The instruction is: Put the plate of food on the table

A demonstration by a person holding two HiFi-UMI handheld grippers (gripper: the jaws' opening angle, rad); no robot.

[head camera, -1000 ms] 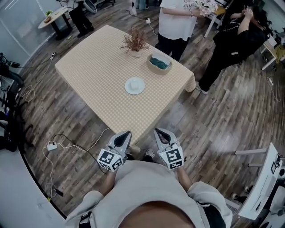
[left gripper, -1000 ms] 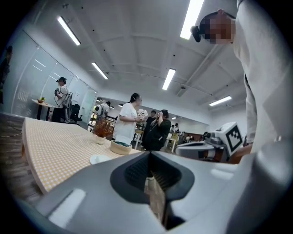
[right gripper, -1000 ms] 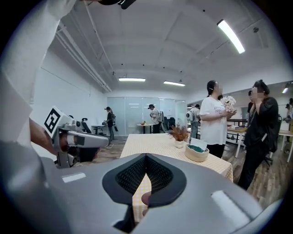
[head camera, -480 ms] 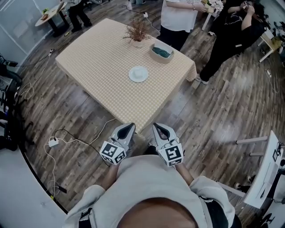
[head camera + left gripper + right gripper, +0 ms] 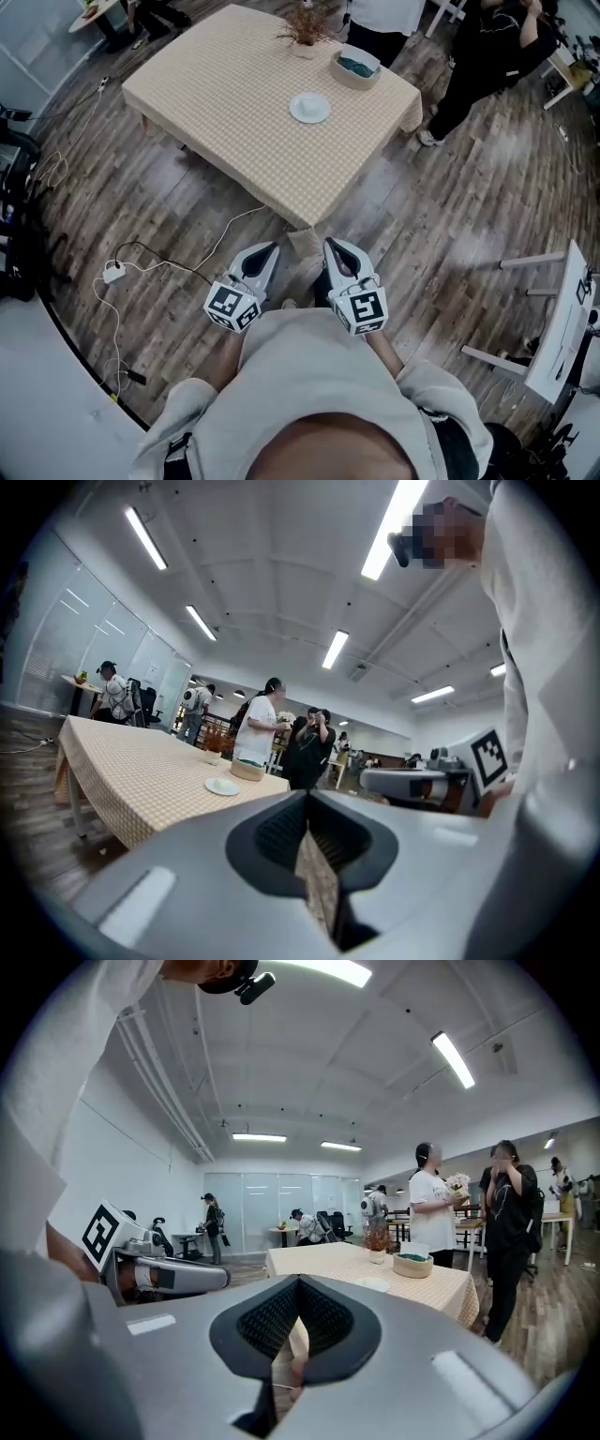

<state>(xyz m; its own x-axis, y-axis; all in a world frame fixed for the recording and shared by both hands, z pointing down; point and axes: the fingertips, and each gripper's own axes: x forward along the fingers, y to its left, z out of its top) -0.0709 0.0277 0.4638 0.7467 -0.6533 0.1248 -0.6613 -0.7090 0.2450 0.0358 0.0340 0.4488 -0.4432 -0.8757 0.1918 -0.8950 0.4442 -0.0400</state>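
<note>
A white plate [image 5: 309,108] lies on the table [image 5: 216,84], which has a beige checked cloth, in the upper part of the head view. The plate also shows far ahead in the left gripper view [image 5: 222,787] and the right gripper view [image 5: 372,1283]. Behind it stands a beige bowl [image 5: 356,68] with something green in it. My left gripper [image 5: 265,249] and right gripper [image 5: 336,246] hang side by side near my chest, over the wooden floor, short of the table's near corner. Both are shut with nothing between the jaws.
A dried plant in a pot [image 5: 305,28] stands at the table's far edge. Two people [image 5: 487,47] stand beyond the far right corner. A cable with a white adapter [image 5: 112,274] lies on the floor at left. A white stand [image 5: 562,328] is at right.
The table and plate have slid toward the top of the head view, farther from the grippers. Both grippers stay shut and close to my chest.
</note>
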